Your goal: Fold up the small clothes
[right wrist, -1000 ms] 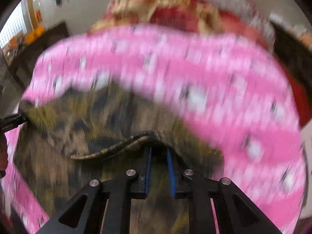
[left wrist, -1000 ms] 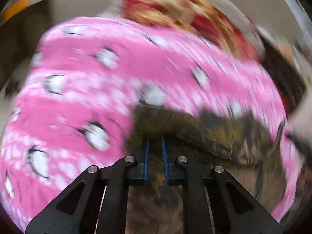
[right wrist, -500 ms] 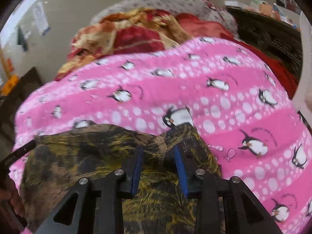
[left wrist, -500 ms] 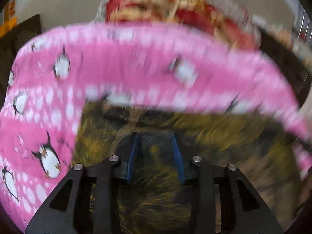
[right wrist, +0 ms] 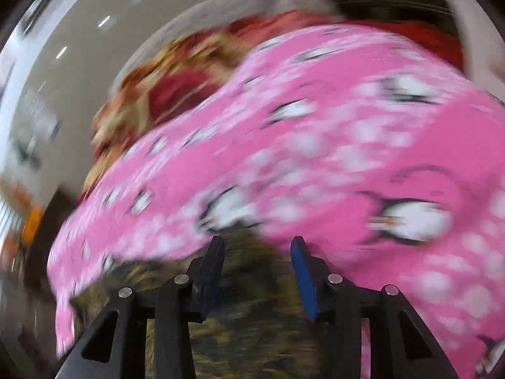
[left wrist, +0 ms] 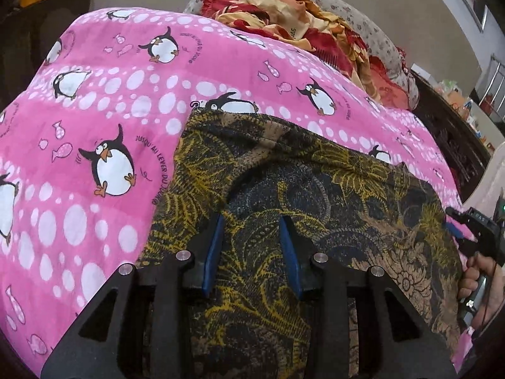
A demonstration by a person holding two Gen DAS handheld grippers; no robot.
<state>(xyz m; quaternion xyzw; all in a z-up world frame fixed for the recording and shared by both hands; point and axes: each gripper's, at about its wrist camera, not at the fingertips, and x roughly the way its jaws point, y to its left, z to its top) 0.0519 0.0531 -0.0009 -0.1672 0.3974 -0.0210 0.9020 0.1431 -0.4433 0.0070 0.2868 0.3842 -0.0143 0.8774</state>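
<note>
Lying flat beneath the left tongs [left wrist: 251, 246], the dark yellow-patterned garment [left wrist: 315, 208] spreads over a pink penguin sheet [left wrist: 126, 101] on the bed. Both blue pads stand apart above the cloth, gripping nothing; these jaws have just been opening. Beyond them, a red and gold blanket [left wrist: 284, 15] is heaped. Far right, a hand [left wrist: 476, 287] carries the right tongs [right wrist: 257, 271], likewise parted and still widening, empty, in a blurred view.
</note>
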